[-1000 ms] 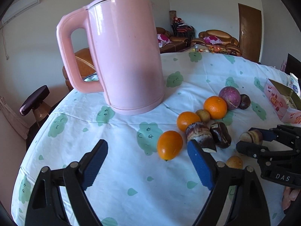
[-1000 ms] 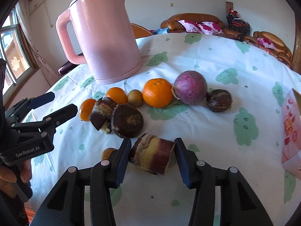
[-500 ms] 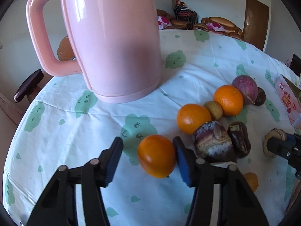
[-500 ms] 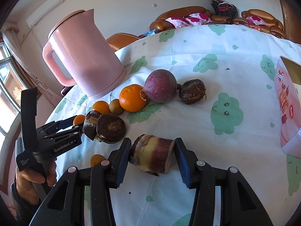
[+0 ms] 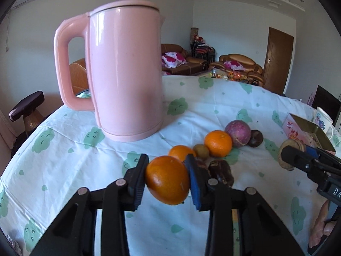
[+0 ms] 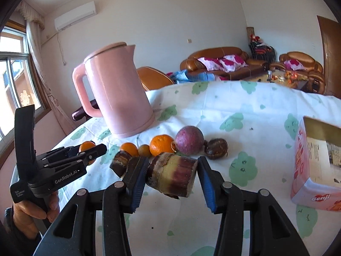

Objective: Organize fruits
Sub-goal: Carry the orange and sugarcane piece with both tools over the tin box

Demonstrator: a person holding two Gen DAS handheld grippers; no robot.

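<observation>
Orange [image 5: 167, 183] sitting pinched between the pads of the left gripper [image 5: 167, 181], whose jaws have just been closing on it, near side of the fruit row on the tablecloth [image 5: 64, 170]. Right gripper [image 6: 172, 176] holding a sugarcane piece [image 6: 172, 175] clear of the cloth. Kettle [image 5: 125, 70] standing far left, box [image 6: 315, 162] right. Step looks like pickup, both loaded; next move is probably carrying each to a sorting spot, destination unclear.

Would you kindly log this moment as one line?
left claw: just closed on orange | right claw: holding sugarcane piece | both lifted | other fruit on table
</observation>
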